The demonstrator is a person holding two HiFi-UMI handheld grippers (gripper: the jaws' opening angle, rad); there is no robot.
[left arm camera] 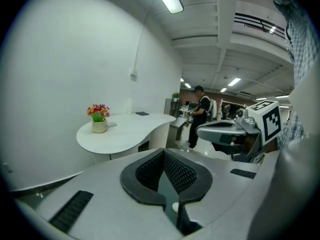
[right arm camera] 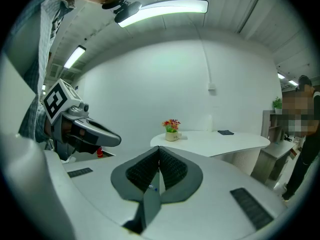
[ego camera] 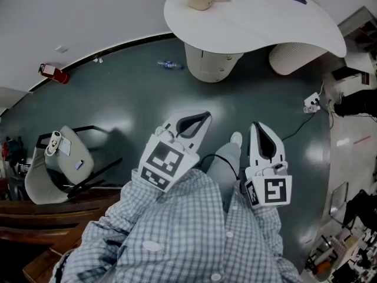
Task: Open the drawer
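Fingers [left arm camera: 150,173] of both tools are clenched on nothing. The left gripper [ego camera: 202,118] and the right gripper [ego camera: 258,128] each show ribbed pads [right arm camera: 172,169] pressed together with no thing between them. Both are held close against the person's checked shirt [ego camera: 177,229], tips pointing out over the dark floor [ego camera: 129,99].

No drawer shows in any view (so its place cannot be told from here). Well beyond the fingertips stands a white table [ego camera: 253,16] carrying a flower pot [ego camera: 200,2]. A small bottle [ego camera: 171,65] lies on the floor between the fingertips and the table's pedestal [ego camera: 209,63]. A chair [ego camera: 62,164] sits well off to the left of the left fingers.

The task looks not yet begun. A drawer is likely rigid and slides on runners, perhaps sticking at first. The middle of its handle or front lip seems the best hold, so it pulls straight. The fingers must part before taking it.
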